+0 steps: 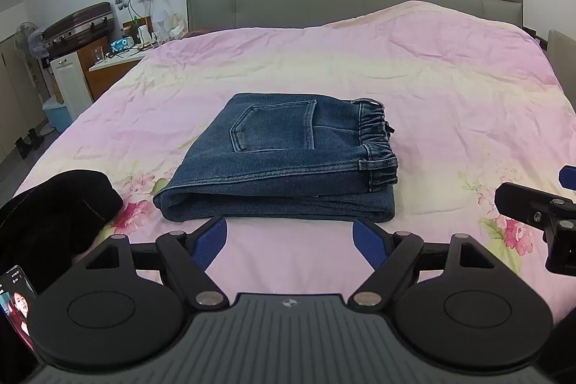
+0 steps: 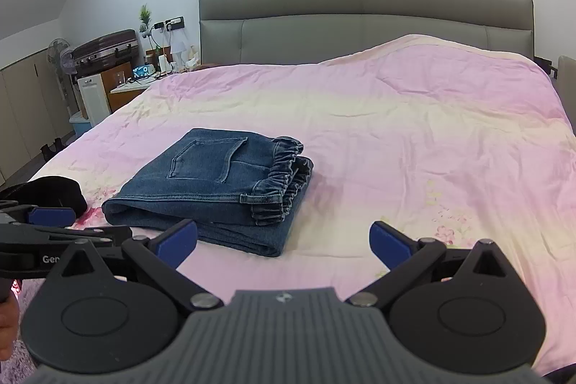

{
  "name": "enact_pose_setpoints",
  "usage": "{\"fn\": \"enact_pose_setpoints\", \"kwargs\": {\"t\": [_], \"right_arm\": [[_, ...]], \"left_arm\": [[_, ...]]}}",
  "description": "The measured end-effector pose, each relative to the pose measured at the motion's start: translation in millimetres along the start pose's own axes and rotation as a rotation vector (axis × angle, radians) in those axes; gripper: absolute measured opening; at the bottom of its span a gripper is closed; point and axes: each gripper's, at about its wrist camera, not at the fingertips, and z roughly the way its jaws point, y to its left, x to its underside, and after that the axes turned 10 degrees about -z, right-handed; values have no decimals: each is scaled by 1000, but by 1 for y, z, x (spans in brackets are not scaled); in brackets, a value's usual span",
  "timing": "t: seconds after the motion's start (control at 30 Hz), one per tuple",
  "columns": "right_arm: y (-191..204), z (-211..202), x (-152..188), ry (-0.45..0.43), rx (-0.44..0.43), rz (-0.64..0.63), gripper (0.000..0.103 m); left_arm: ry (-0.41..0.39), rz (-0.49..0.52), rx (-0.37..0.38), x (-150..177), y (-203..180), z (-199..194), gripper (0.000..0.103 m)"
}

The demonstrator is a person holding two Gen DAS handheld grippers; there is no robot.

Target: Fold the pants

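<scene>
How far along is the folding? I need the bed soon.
Done: the jeans lie on the pink bedspread as a compact stack, back pocket up, waistband to the right. In hand: nothing; the left gripper and right gripper are both open, short of the stack. Left: seemingly nothing, perhaps putting them away.

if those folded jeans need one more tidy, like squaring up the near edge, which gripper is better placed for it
Left, probably. The left gripper sits open, squarely facing the jeans near edge. The right gripper, also open, points past their waistband end at bare bedspread.
</scene>
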Motion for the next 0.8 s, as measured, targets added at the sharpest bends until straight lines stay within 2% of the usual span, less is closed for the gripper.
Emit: {"fn": "enact_pose_setpoints", "kwargs": {"t": [0.8], "right_arm": [[-4,-14,-2,-35,1,-2,98]], "left_arm": [[-5,7,-15,-1,-1,-8,93]]}}
